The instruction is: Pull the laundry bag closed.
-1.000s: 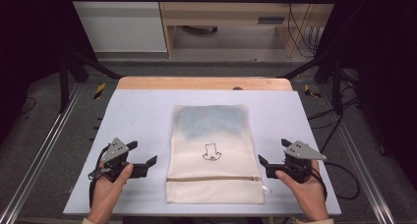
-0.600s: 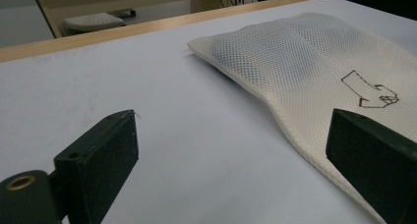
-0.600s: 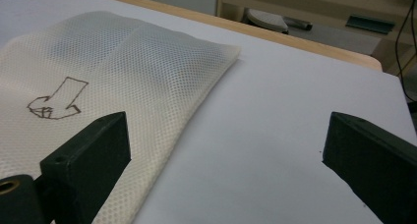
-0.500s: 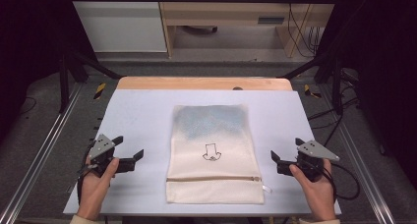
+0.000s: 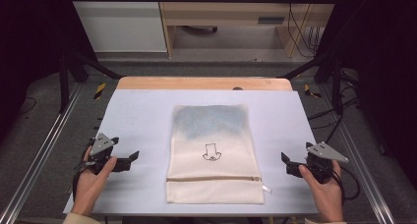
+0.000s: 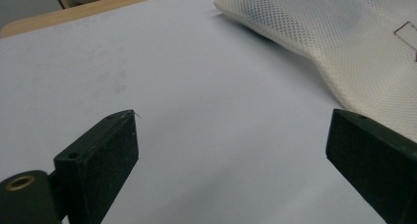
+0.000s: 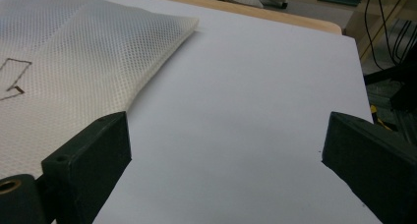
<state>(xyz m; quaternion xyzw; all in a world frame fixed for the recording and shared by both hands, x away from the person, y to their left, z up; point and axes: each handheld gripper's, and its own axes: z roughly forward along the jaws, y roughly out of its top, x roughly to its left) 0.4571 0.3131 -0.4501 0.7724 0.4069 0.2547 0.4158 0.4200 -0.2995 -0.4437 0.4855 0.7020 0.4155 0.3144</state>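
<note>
White table (image 5: pixel 142 116) spread wide under the high camera, a wooden strip along its far edge, grey floor and metal rails on either side. Dead centre lies a cream mesh bag (image 5: pixel 211 130), flat on the table, long side running away from the person, a bluish tint showing through its far half, a small dark outline mark in the middle and a zipper (image 5: pixel 214 179) running across near the near end, its little pull tab poking out at the right. Left gripper (image 5: pixel 129 160) sits low over the table, well to the left of the bag, jaws spread wide with bare table between them; in the left gripper view the mesh bag lies off beyond the right jaw. Right gripper (image 5: pixel 287 163) mirrors it, out to the right of the bag, jaws parted wide too, holding nothing, clear of the fabric
</note>
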